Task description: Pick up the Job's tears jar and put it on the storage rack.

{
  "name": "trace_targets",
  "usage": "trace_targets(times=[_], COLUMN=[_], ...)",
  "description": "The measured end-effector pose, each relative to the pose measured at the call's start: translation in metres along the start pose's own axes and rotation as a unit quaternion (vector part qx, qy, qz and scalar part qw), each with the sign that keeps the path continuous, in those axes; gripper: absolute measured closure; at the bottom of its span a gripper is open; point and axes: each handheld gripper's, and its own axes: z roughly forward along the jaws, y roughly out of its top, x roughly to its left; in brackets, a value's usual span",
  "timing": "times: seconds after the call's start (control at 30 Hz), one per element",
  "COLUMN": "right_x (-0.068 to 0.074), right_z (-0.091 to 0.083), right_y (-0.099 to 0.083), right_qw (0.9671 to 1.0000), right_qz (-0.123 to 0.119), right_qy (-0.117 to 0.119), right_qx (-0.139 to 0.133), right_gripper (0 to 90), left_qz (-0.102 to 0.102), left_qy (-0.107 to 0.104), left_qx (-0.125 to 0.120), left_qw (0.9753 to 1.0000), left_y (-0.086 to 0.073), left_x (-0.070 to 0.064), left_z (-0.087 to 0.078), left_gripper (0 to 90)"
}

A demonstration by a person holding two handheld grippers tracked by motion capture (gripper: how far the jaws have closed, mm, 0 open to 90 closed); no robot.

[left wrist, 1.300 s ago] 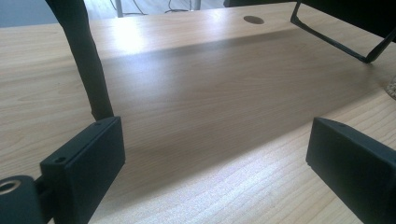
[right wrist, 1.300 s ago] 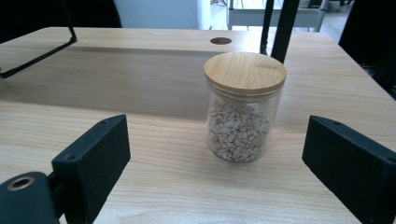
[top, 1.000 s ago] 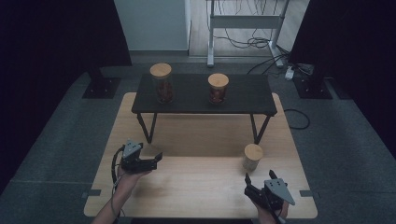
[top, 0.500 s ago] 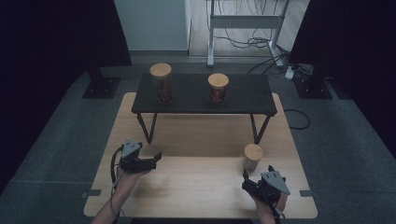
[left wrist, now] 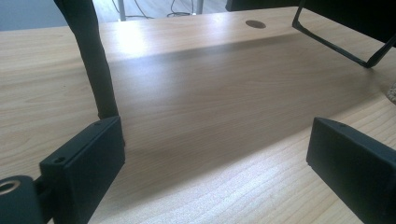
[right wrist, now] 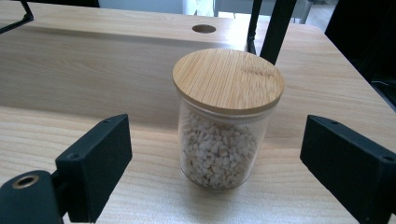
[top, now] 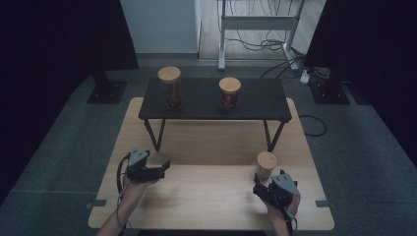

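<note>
Fingers of the right gripper are spread wide, one black pad on each side of a glass jar without touching it. That jar stands upright on the wooden bench, just ahead of the gripper, holding small pale pebble-like pieces under a round bamboo lid. From the high view, the right gripper sits near the bench's front right corner, with the jar just beyond it. Fingers of the left gripper are also spread wide, with bare bench surface between them and a black leg of a small raised shelf just past one pad. In the high view, the left gripper rests low over the front left part of the bench, well apart from the right one. Farther back, a dark raised shelf stands on the bench and carries two more lidded jars: a taller one at its left and a shorter one near its middle.
</note>
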Motion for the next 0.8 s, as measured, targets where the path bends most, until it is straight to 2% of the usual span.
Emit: trace_targets(times=[0.8], right_x=[0.003], right_z=[0.015], right_y=[0.004], right_qw=[0.9999], right_qz=[0.004], right_qy=[-0.008], right_qx=[0.009], right_gripper=[9.5], left_qz=[0.001], left_qy=[0.002], left_qx=[0.003], left_qw=[1.0000], left_y=[0.000], left_x=[0.000], left_z=[0.001], left_gripper=[4.0])
